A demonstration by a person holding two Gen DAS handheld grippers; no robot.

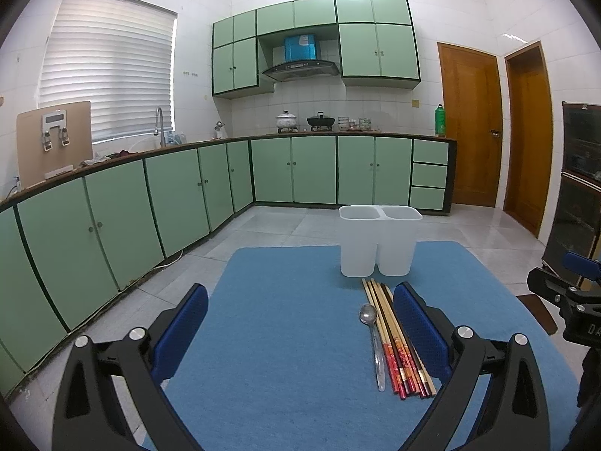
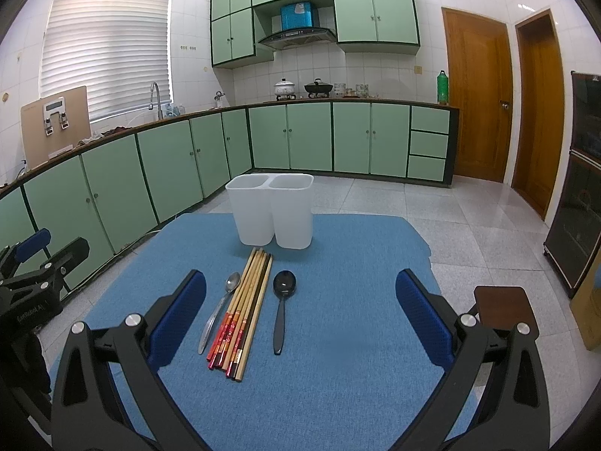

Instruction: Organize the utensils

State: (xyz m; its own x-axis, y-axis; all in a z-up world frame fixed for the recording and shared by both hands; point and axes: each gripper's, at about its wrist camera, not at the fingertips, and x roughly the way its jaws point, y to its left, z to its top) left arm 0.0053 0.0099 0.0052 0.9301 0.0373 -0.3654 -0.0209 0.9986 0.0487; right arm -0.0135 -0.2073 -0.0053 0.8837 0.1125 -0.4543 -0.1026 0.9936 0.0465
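A white two-compartment holder (image 1: 379,240) (image 2: 274,210) stands upright at the far side of a blue mat (image 1: 285,338) (image 2: 338,338). In front of it lie a bundle of several chopsticks (image 1: 398,342) (image 2: 244,312), a metal spoon (image 1: 373,342) (image 2: 219,308) left of them, and a black spoon (image 2: 282,306) right of them. My left gripper (image 1: 300,323) is open and empty above the mat, its right finger beside the chopsticks. My right gripper (image 2: 300,308) is open and empty, with the utensils between its fingers.
Green kitchen cabinets (image 1: 157,195) run along the left and back. Two wooden doors (image 1: 473,124) are at the right, with a dark glass-front cabinet (image 2: 574,188) nearer. A small brown stool (image 2: 503,300) stands right of the mat. Tiled floor surrounds the mat.
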